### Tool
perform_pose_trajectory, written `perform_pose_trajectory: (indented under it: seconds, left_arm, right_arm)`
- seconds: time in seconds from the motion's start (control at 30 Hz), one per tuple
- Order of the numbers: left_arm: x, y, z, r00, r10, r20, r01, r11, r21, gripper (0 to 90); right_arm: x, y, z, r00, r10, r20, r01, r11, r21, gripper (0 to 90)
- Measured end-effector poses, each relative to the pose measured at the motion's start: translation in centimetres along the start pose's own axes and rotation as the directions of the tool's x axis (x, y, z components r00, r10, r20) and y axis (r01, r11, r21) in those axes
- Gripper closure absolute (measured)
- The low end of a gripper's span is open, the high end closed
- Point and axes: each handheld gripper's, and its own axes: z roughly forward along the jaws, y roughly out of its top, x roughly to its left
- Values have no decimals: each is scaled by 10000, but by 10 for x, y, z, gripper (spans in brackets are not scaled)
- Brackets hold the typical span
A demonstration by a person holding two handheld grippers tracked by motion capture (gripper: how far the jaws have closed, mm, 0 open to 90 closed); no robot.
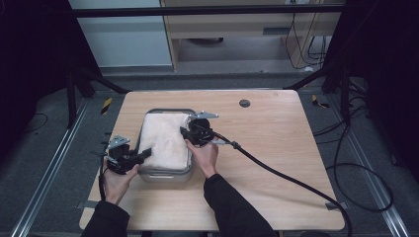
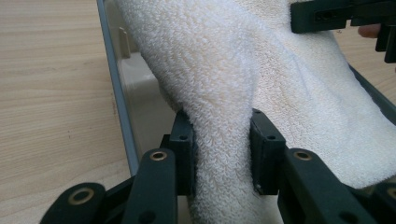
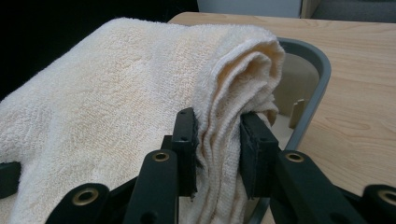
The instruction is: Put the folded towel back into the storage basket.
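Observation:
A cream folded towel (image 1: 165,139) lies over a grey metal tray (image 1: 166,176) on the wooden table. My left gripper (image 1: 146,154) is at the tray's left side, shut on the towel's near-left edge. In the left gripper view the towel (image 2: 233,84) bulges between the two pads (image 2: 183,140) and the tray wall (image 2: 116,88) runs beside it. My right gripper (image 1: 186,133) is at the tray's right side, shut on the towel's folded right edge. In the right gripper view the towel (image 3: 116,93) is pinched in layers between the pads (image 3: 254,149), above the tray rim (image 3: 313,88).
A black cable (image 1: 276,170) trails from the right gripper across the table to its front right corner. A small dark round grommet (image 1: 244,103) sits near the table's far edge. Bare wood (image 1: 276,133) spreads right of the tray. Floor cables (image 1: 365,177) lie beyond the table's right side.

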Motion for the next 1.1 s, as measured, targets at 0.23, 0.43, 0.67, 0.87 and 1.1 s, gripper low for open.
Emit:
perform_pose_trajectory:
  seconds: [0.23,0.43,0.67,0.87,1.1]
  left_arm:
    - [0,-2,6,9999,33,-163,-29,9998,207,651]
    - [-2,-2,6,9995,67,-308,-60,9997,233,608]
    - [-4,0,5,9979,216,-617,-203,9995,221,543]
    - [-5,4,-4,9966,205,-793,-231,9992,-324,498]
    - [-13,9,-17,9948,570,-846,-662,9916,-1109,448]
  right_arm:
    - [0,-4,2,9998,-135,157,134,9999,92,702]
    - [0,-6,1,9994,-257,237,255,9996,109,697]
    - [1,-7,2,9986,-422,306,416,9989,195,682]
    - [0,-7,1,9977,-621,281,614,9978,248,633]
    - [1,-1,-7,9945,-964,404,974,9950,-240,575]
